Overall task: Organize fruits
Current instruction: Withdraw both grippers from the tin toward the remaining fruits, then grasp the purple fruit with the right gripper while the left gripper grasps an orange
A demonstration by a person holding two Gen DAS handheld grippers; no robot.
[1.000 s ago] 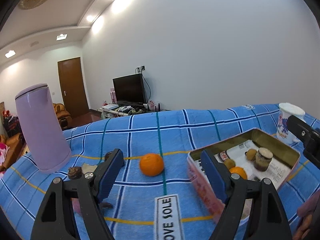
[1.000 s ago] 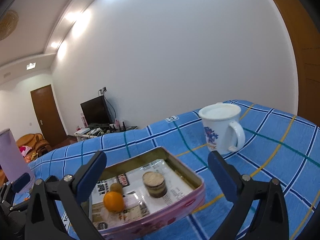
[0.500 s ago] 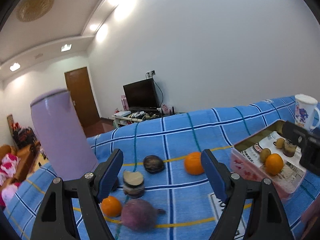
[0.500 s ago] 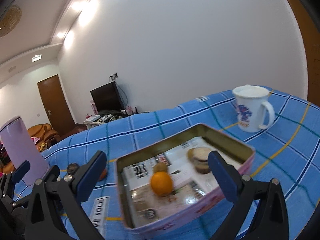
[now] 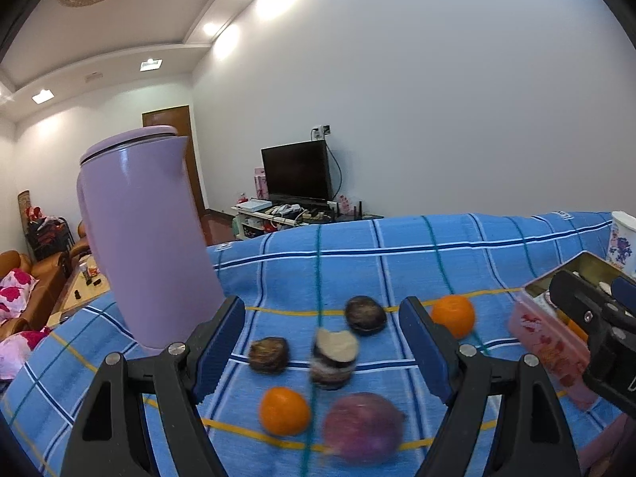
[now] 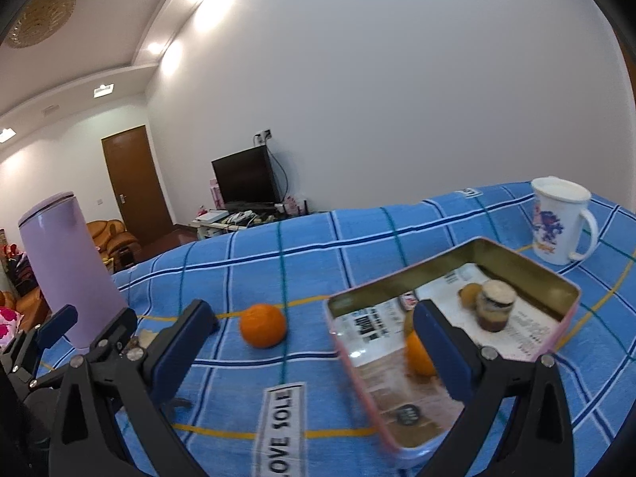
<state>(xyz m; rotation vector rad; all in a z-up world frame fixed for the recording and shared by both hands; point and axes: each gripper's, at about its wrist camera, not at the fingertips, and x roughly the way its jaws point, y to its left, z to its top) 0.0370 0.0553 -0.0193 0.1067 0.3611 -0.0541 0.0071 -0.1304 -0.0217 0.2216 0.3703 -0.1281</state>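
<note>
Fruit: I see two oranges (image 5: 284,411), dark fruits (image 5: 365,315) and a purple one (image 5: 363,427) loose on the blue cloth (image 5: 357,246).
Tin (image 6: 528,278): holds an orange (image 6: 417,355).
Left gripper (image 5: 322,342): wide, empty.
Right gripper (image 6: 314,348): wide, empty.
Nearby: purple jug (image 5: 147,238) crowds the left; mug (image 6: 558,222) behind the tin.

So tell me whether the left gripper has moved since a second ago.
Yes. The left gripper swung left: the tin slid to the right edge, and the purple jug came nearer.

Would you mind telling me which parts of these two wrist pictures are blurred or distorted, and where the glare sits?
Left wrist view: the purple fruit and the near orange are smeared by motion; the television stays fairly sharp. Right wrist view: the tin's near end blurs, the mug is crisp. Both views: fisheye bends the blue cloth edge, and ceiling lights flare on the wall.
</note>
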